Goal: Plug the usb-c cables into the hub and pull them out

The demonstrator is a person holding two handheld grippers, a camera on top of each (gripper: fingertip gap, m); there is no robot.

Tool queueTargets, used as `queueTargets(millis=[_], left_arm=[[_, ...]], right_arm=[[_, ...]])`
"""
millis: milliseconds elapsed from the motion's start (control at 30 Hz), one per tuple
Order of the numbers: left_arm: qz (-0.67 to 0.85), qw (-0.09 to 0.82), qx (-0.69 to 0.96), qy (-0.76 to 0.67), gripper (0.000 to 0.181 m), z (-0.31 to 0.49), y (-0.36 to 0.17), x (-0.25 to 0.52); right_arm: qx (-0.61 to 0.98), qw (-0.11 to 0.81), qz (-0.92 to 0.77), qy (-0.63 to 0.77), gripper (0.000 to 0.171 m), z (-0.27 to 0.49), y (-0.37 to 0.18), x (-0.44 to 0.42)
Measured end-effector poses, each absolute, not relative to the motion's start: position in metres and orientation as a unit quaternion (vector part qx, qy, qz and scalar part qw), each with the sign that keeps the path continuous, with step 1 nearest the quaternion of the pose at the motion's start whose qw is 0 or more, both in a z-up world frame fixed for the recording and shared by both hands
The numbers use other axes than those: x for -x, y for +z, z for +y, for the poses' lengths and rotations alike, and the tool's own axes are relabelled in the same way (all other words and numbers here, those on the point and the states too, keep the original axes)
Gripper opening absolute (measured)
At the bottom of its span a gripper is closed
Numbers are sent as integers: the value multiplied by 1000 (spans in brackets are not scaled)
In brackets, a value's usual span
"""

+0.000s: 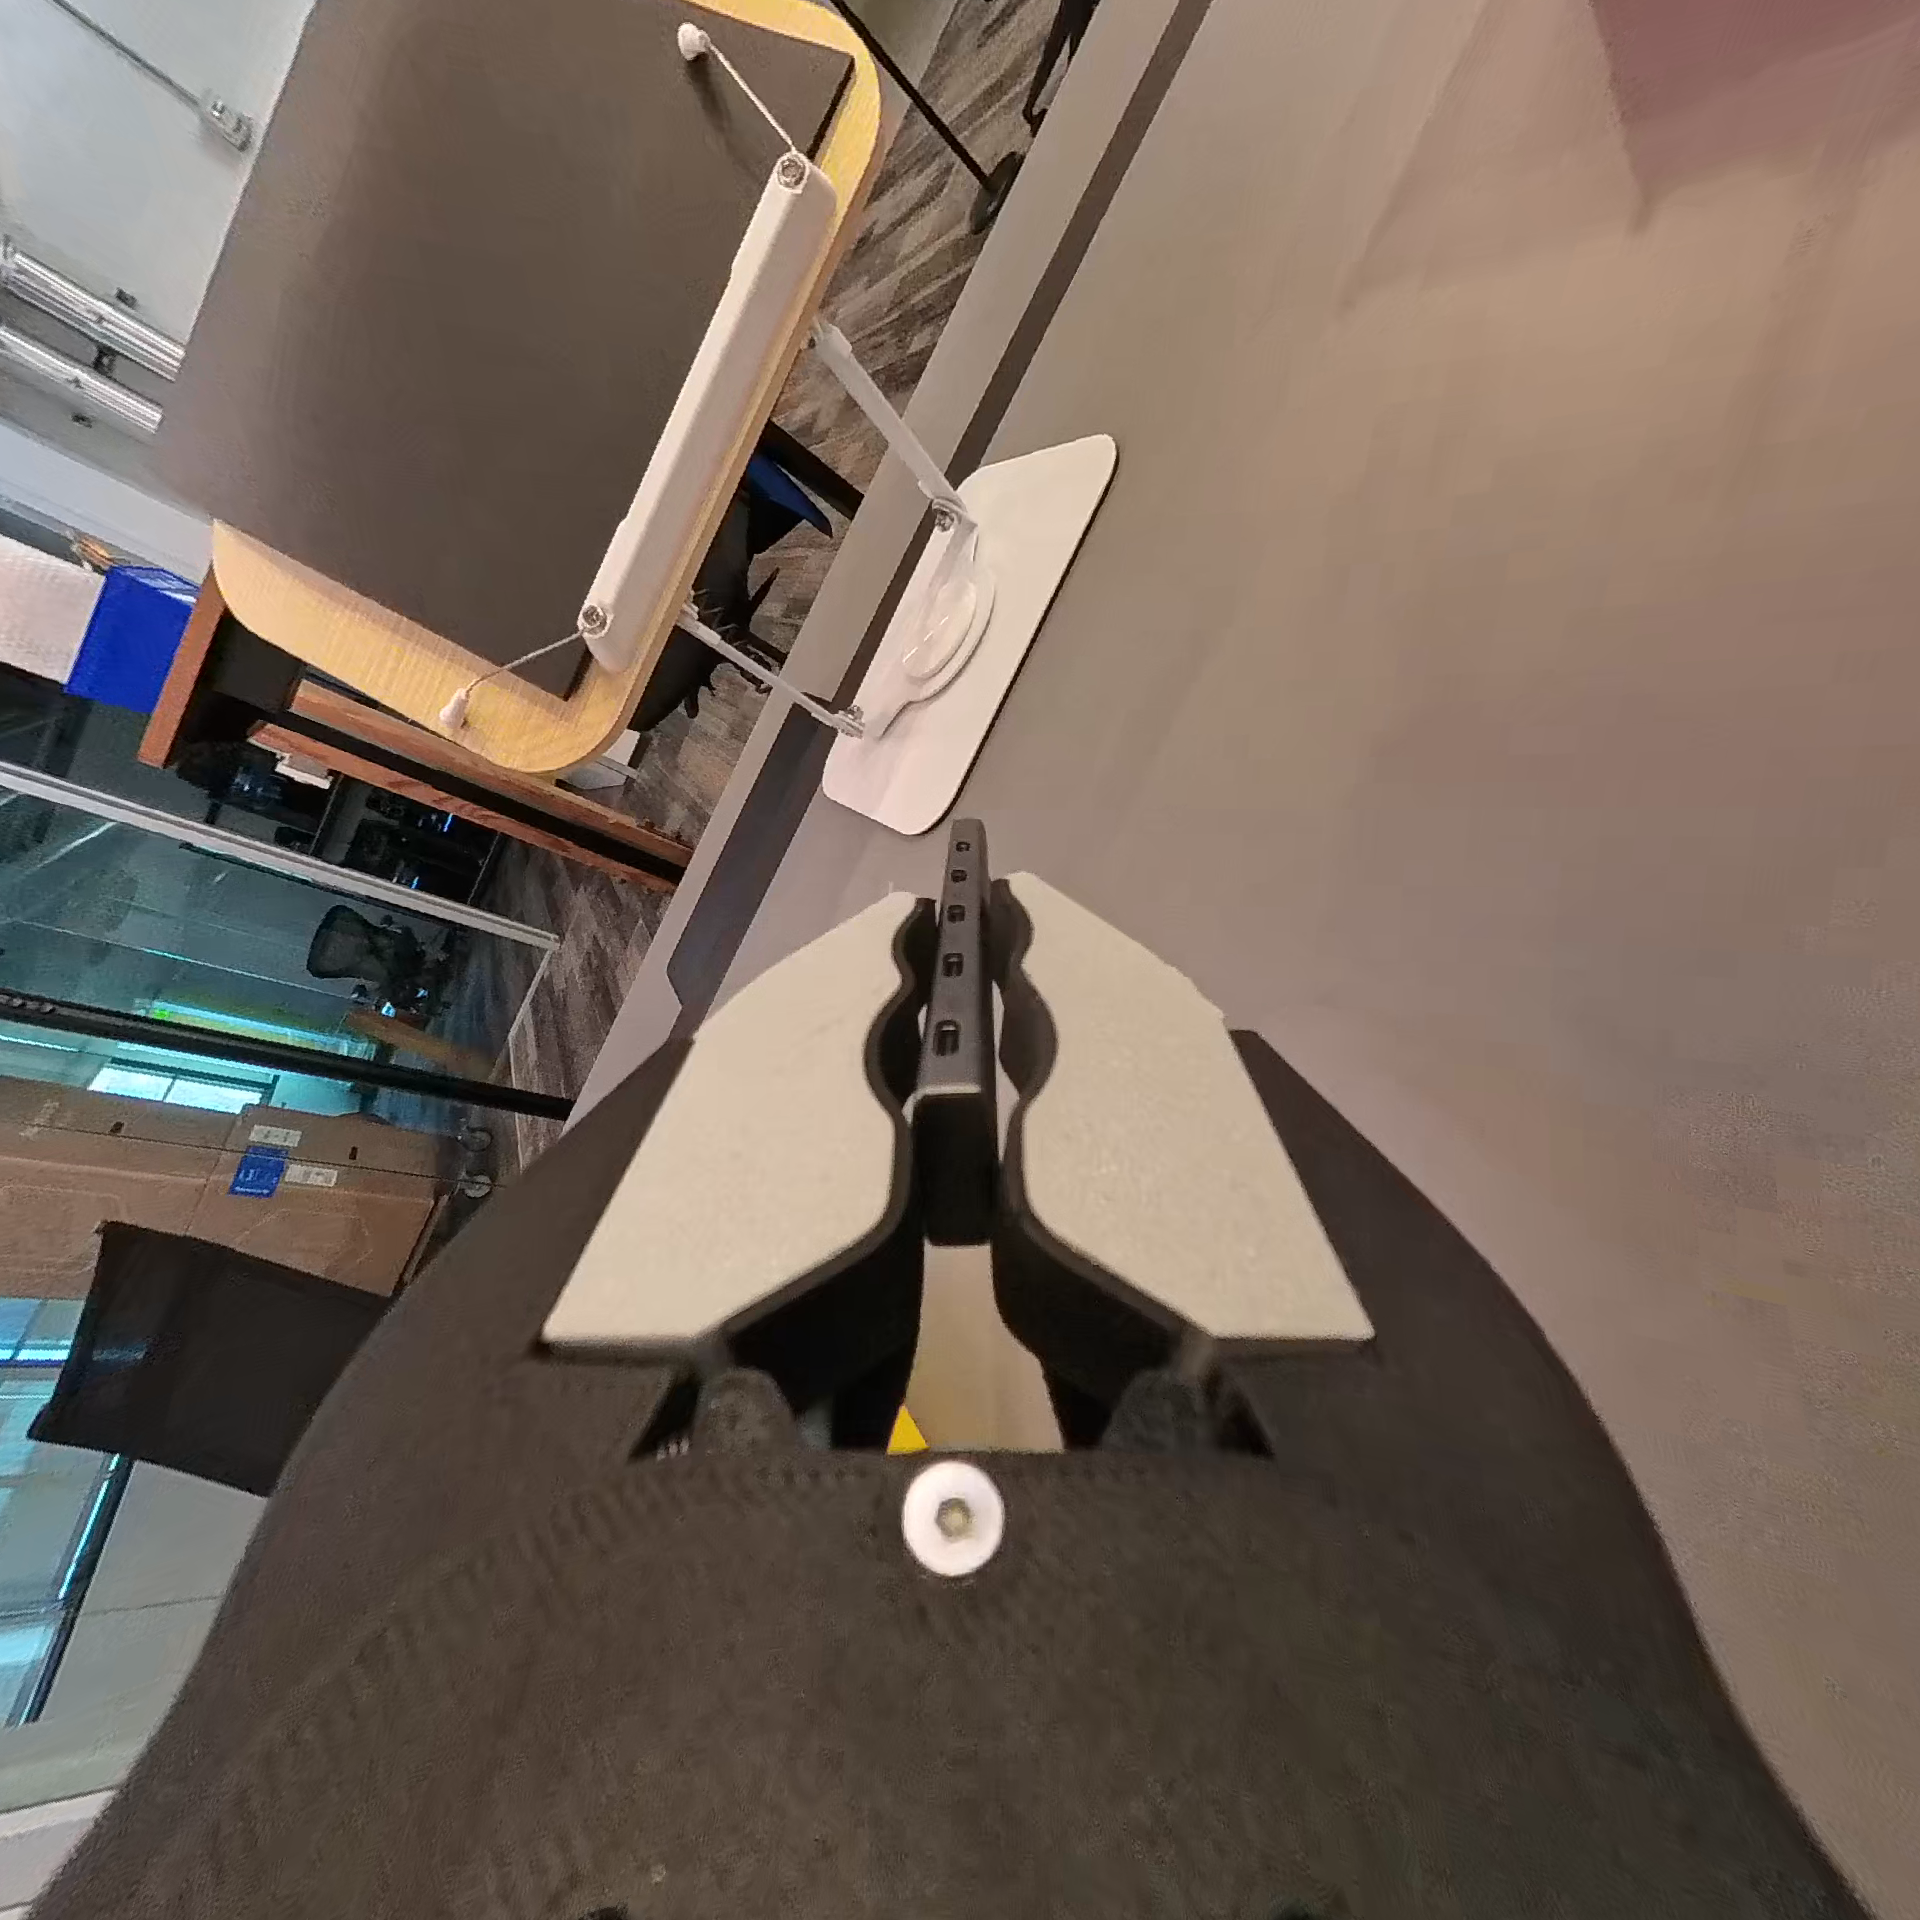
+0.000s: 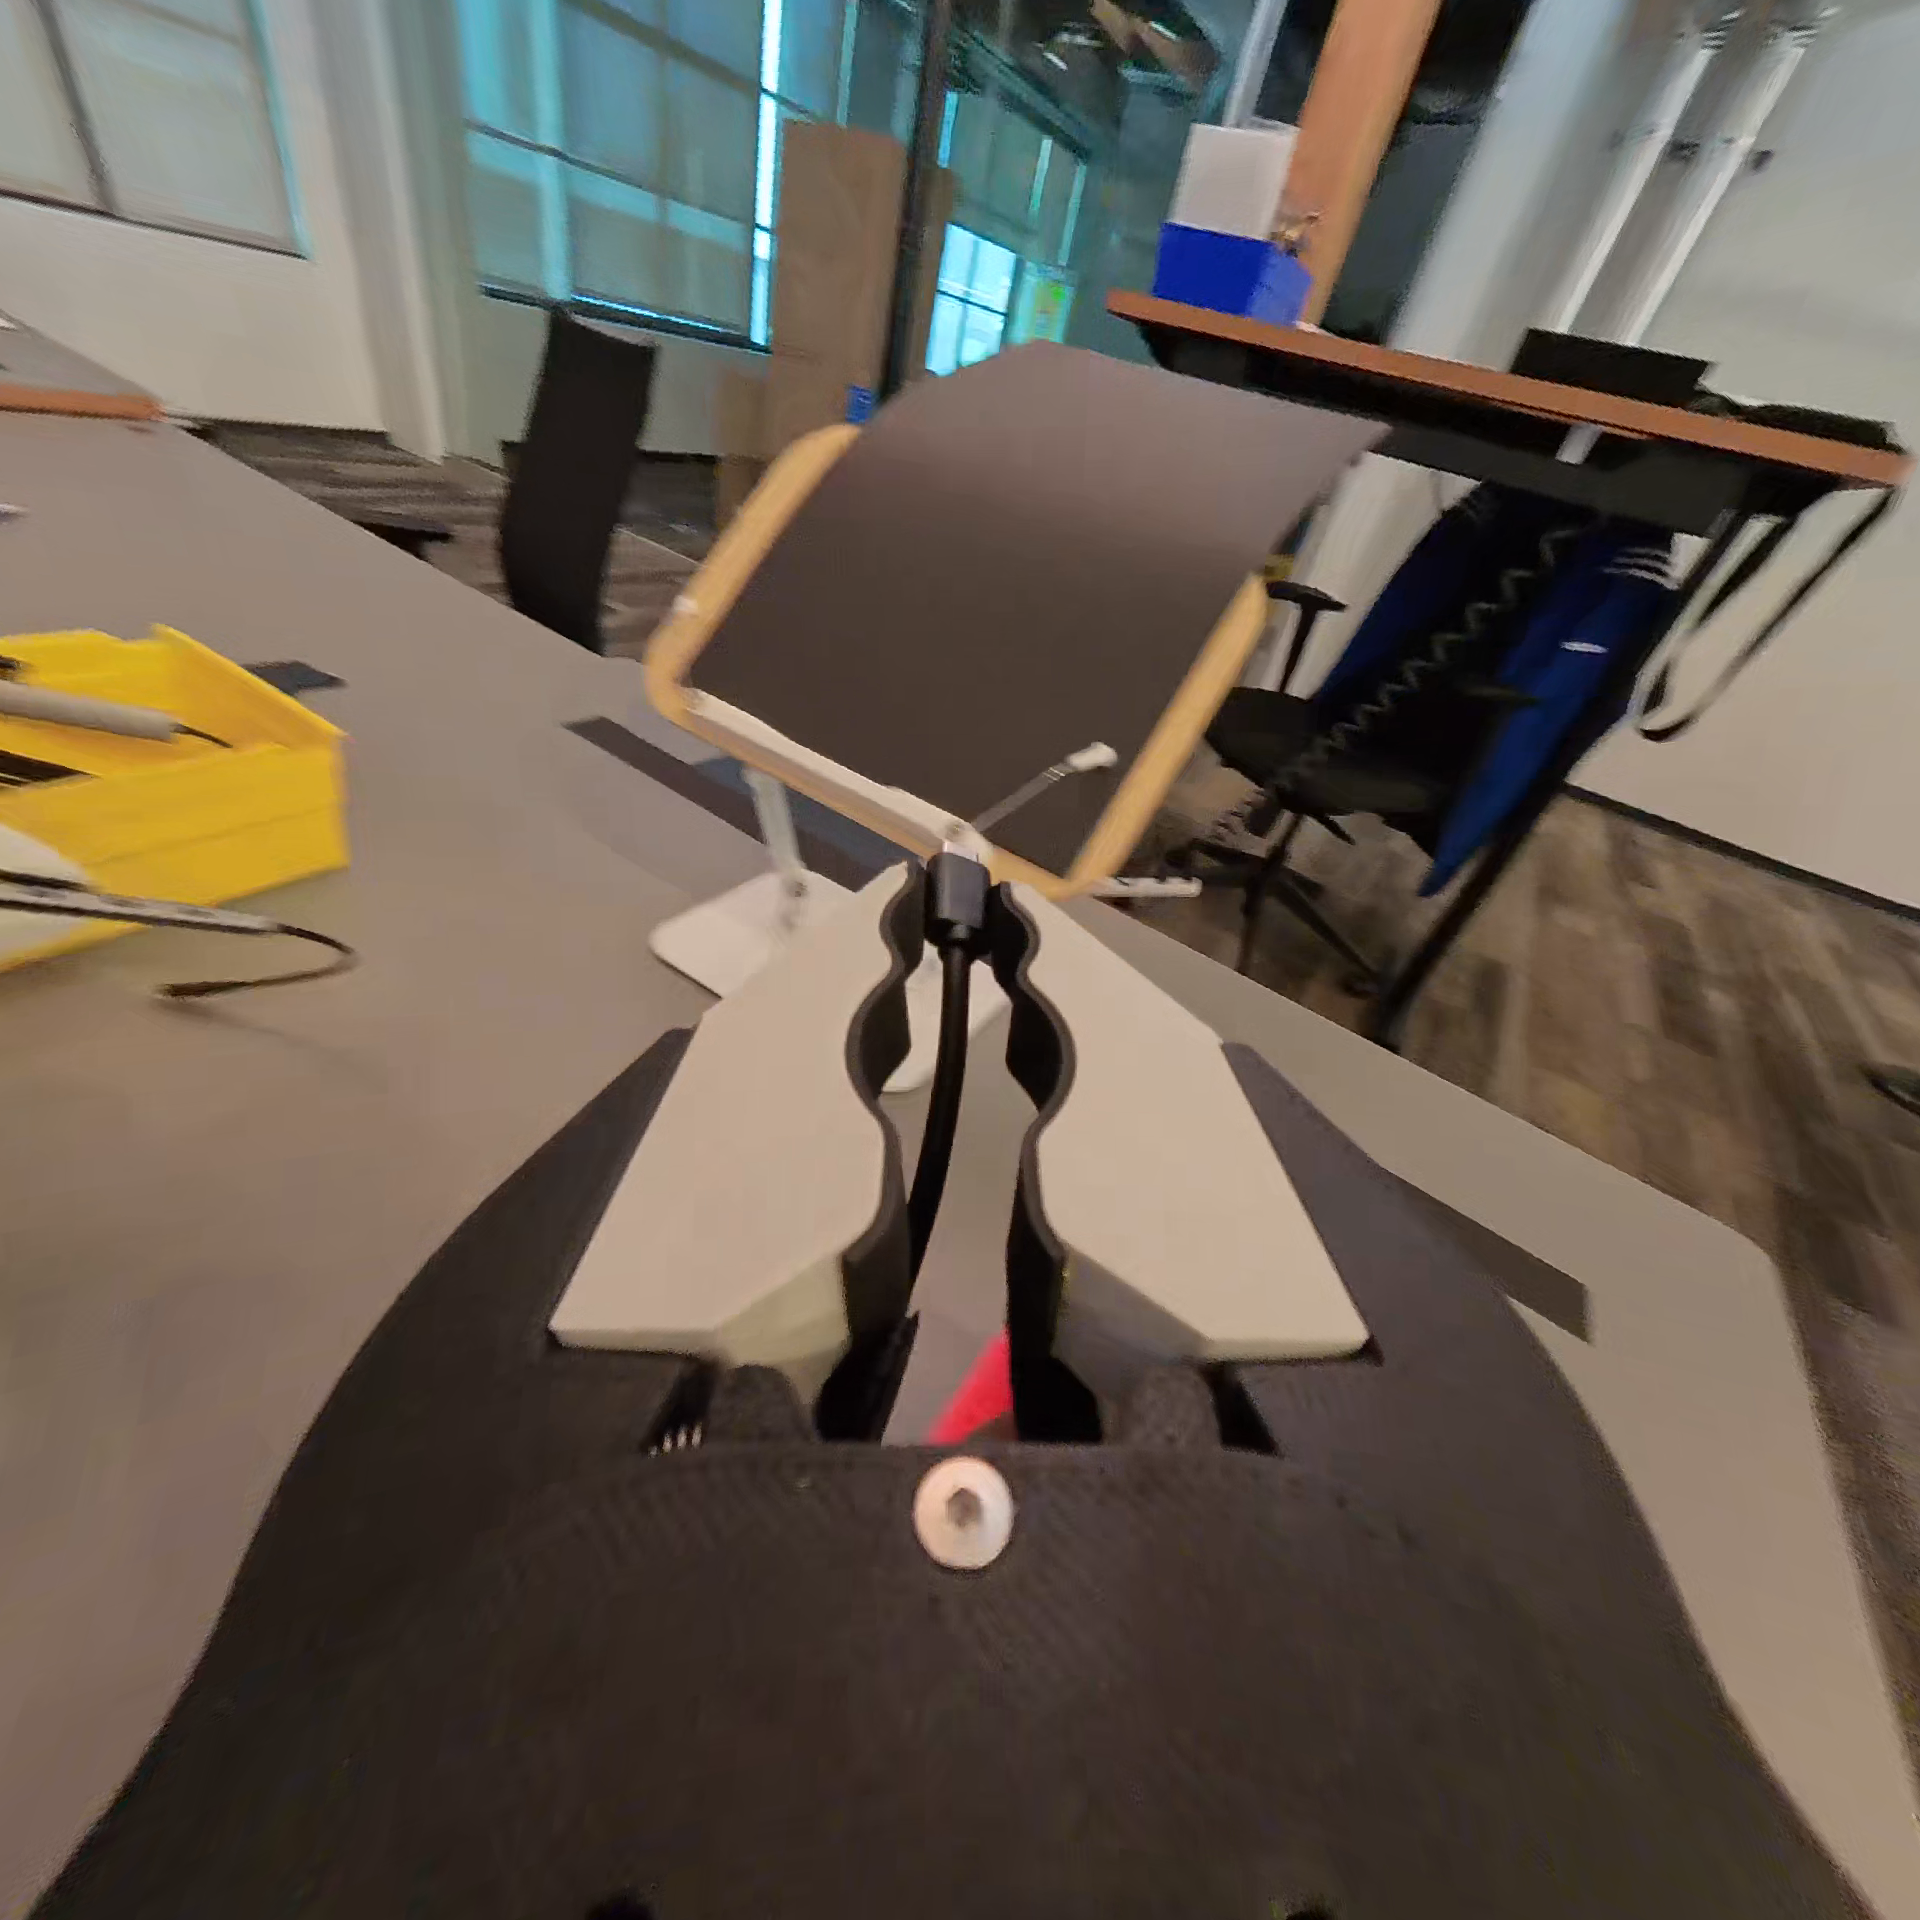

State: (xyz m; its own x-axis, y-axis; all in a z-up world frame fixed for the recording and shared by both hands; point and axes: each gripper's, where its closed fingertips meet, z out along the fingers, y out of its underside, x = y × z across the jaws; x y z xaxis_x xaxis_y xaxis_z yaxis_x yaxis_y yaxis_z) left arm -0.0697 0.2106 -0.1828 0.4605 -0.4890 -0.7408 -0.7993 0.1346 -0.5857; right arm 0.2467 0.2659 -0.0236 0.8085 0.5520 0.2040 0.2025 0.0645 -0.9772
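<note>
Left gripper jaws clamp hub — right gripper pinches cable plug.

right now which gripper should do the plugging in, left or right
Right, probably. The right gripper is shut on the usb-c cable, plug pointing forward past its tips. The left gripper is clamped on the hub, ports showing, so it can brace.
</note>
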Motion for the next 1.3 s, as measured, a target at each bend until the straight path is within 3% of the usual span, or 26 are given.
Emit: queueTargets(millis=[267, 367, 500, 700, 867, 967, 1300], left_arm=[[515, 549, 644, 133, 10, 208, -192, 65], [519, 544, 646, 134, 10, 208, -195, 63], [520, 541, 649, 126, 9, 207, -198, 61], [529, 559, 628, 110, 9, 199, -187, 45], [541, 569, 609, 111, 10, 189, -176, 37], [547, 569, 604, 110, 9, 184, -172, 34], [586, 587, 554, 67, 10, 159, -160, 16]], right_arm=[[747, 614, -237, 90, 14, 323, -132, -325], [774, 579, -240, 96, 35, 320, -153, -329], [793, 544, -269, 53, 39, 302, -148, -329], [708, 563, -417, 89, 40, 223, -96, -198], [613, 542, -545, 179, 40, 155, -110, -59], [556, 548, -608, 144, 28, 136, -125, -7], [524, 544, -649, 92, 24, 177, -146, 3]])
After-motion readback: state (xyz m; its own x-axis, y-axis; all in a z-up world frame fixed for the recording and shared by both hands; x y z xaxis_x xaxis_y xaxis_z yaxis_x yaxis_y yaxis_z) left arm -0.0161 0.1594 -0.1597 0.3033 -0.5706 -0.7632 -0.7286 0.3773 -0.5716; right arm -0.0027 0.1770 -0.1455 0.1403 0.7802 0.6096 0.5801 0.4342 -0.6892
